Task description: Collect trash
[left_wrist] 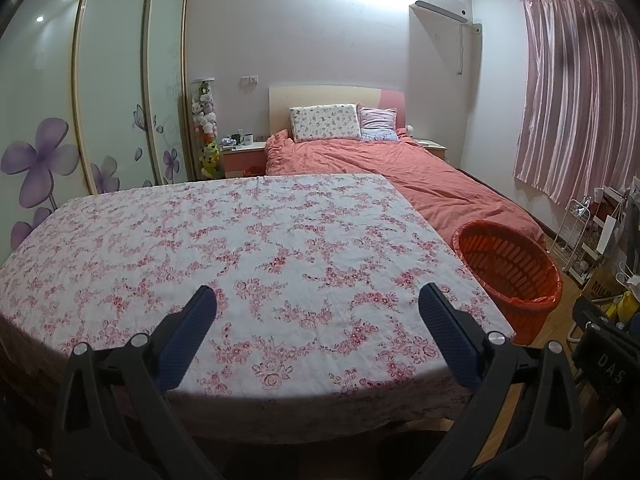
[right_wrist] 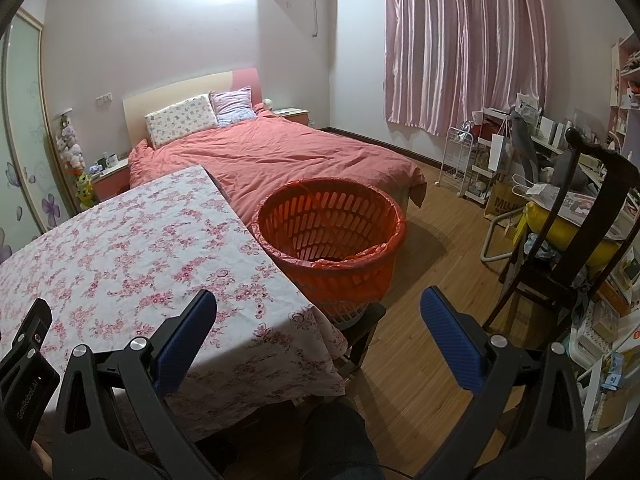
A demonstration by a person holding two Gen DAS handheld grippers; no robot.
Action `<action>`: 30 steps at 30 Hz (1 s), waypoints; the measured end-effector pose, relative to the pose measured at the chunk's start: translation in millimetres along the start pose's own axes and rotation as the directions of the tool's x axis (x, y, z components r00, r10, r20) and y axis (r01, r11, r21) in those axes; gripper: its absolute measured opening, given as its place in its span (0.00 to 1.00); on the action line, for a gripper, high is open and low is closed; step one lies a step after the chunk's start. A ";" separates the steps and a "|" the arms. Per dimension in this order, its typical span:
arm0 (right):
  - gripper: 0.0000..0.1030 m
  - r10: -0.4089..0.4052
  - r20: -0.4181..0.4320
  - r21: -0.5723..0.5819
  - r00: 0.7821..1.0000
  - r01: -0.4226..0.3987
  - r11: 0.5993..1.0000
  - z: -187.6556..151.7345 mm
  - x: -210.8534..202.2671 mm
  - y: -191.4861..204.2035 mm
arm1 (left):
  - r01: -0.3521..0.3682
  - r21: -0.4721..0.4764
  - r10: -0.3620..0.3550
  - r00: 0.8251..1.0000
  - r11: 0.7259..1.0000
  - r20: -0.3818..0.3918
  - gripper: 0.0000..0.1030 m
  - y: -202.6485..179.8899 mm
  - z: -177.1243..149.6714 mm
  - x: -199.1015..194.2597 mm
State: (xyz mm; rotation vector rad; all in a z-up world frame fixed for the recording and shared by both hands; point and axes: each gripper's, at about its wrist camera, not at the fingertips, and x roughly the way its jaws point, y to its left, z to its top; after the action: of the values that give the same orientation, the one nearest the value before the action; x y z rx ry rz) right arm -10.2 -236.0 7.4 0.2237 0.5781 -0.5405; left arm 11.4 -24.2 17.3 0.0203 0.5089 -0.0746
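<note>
An orange slotted basket lined with an orange bag stands beside the right edge of a table with a floral cloth. It also shows in the right wrist view, raised on a dark stool. My left gripper is open and empty above the table's near edge. My right gripper is open and empty, above the table's right corner and just short of the basket. No trash shows on the cloth in either view.
A bed with a coral quilt lies behind the table and basket. A dark wooden chair with clutter, a white wire cart and shelves stand on the right. A sliding wardrobe is on the left. Wood floor lies right of the basket.
</note>
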 end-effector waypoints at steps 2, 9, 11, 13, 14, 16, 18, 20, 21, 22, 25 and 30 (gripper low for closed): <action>0.98 0.000 0.000 0.000 1.000 0.000 1.000 0.1 0.0 0.0 | 0.000 -0.001 0.000 1.000 1.000 -0.001 0.96 -0.3 -1.0 -0.1; 0.98 0.000 0.000 0.000 1.000 0.000 1.000 0.2 0.1 0.0 | 0.001 -0.003 -0.001 1.000 1.000 -0.003 0.96 -0.7 -2.9 0.0; 0.98 0.000 0.000 0.000 1.000 0.000 1.000 0.2 0.1 0.0 | 0.001 -0.003 -0.001 1.000 1.000 -0.004 0.96 -0.5 -2.9 0.3; 0.98 0.000 0.000 0.000 1.000 0.000 1.000 0.3 0.3 0.0 | 0.002 -0.003 -0.002 1.000 1.000 -0.005 0.96 -1.1 -4.4 -0.2; 0.98 0.000 -0.001 0.000 1.000 0.000 1.000 0.2 0.3 0.1 | 0.001 -0.003 -0.001 1.000 1.000 -0.005 0.96 -0.6 -3.5 0.4; 0.98 0.000 -0.001 0.000 1.000 0.000 1.000 0.3 0.3 0.0 | 0.001 -0.004 -0.001 1.000 1.000 -0.006 0.96 -0.9 -3.9 0.3; 0.98 0.000 -0.001 -0.001 1.000 0.000 1.000 0.3 0.3 0.0 | 0.002 -0.004 -0.002 1.000 1.000 -0.009 0.96 -1.8 -5.3 0.6; 0.98 0.000 -0.002 -0.001 1.000 0.000 1.000 0.4 0.3 0.1 | 0.004 -0.005 -0.004 1.000 1.000 -0.011 0.96 -1.7 -5.4 1.8; 0.98 -0.001 -0.002 -0.001 1.000 0.001 1.000 0.3 0.3 0.1 | 0.003 -0.005 -0.003 1.000 1.000 -0.011 0.96 -1.6 -5.3 1.9; 0.98 0.000 -0.002 -0.001 1.000 0.000 1.000 0.4 0.3 0.1 | 0.004 -0.005 -0.004 1.000 1.000 -0.011 0.96 -1.6 -5.3 1.8; 0.98 0.000 -0.002 0.000 1.000 0.000 1.000 0.4 0.3 0.1 | 0.004 -0.005 -0.004 1.000 1.000 -0.012 0.96 -1.7 -5.2 1.9; 0.98 0.000 -0.003 -0.001 1.000 0.000 1.000 0.6 0.2 0.3 | 0.003 -0.006 -0.004 1.000 1.000 -0.012 0.96 -2.4 -5.8 1.7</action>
State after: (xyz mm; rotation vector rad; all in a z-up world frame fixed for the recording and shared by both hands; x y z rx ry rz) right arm -9.7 -236.0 7.8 0.2236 0.5811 -0.5405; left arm 9.9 -26.5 11.4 0.0143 0.5212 -0.0764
